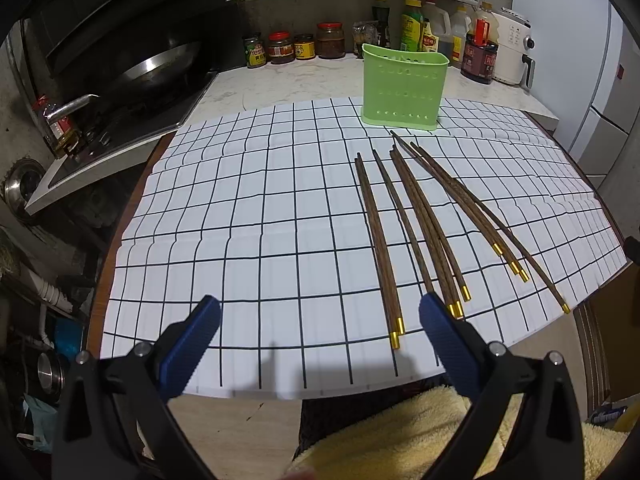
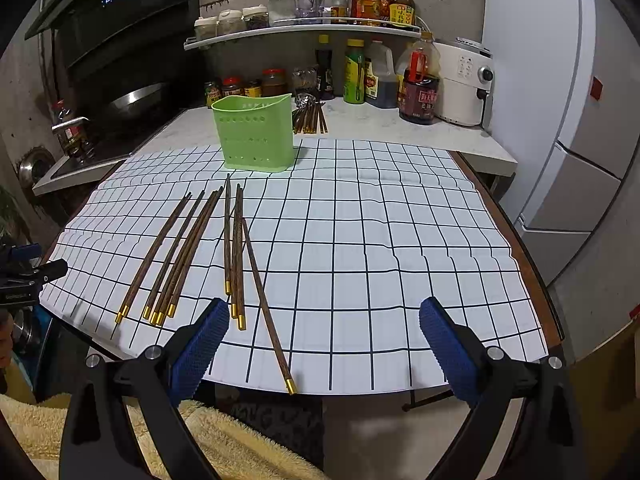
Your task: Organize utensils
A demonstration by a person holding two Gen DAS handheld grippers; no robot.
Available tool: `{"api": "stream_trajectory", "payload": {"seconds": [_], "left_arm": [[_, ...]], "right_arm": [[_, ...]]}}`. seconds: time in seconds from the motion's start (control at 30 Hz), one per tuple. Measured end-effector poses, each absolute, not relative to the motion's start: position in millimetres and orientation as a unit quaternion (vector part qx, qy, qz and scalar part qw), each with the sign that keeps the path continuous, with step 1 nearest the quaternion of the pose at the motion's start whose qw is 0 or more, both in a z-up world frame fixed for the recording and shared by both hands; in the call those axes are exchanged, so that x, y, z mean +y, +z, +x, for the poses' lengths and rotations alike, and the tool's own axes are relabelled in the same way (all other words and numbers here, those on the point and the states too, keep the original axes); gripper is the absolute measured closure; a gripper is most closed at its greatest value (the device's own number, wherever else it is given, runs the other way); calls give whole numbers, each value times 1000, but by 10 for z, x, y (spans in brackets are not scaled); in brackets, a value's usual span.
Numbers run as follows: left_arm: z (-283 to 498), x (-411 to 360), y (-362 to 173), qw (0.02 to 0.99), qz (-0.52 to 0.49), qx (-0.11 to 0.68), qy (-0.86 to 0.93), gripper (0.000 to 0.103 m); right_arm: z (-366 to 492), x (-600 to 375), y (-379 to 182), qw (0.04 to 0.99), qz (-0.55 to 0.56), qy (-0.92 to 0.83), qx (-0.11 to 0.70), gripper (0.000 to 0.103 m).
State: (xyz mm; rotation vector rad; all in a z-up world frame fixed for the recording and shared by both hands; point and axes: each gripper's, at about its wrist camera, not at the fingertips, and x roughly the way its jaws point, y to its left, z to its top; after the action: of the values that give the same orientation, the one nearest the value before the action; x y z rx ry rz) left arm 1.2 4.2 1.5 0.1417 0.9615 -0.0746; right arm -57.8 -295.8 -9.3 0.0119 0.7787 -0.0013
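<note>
On a kitchen table's checked cloth (image 1: 260, 208), wooden chopsticks (image 1: 416, 224) lay fanned right of centre below the green holder (image 1: 404, 88), while both the left gripper (image 1: 320, 340) and right gripper (image 2: 324, 340) hovered spread wide and empty; light, stiff and probably slippery, they seemed best pinched mid-shaft.

Home kitchen: wok (image 1: 160, 64) on stove, sauce bottles (image 2: 418, 92), probably an air fryer (image 2: 464, 80).
</note>
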Motion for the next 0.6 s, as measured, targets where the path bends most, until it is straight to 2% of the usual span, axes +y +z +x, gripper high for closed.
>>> {"api": "stream_trajectory", "payload": {"seconds": [0.6], "left_arm": [[14, 41, 8, 884, 67, 462, -35, 6]], "right_arm": [[-574, -3010, -68, 926, 11, -2, 376, 8]]}}
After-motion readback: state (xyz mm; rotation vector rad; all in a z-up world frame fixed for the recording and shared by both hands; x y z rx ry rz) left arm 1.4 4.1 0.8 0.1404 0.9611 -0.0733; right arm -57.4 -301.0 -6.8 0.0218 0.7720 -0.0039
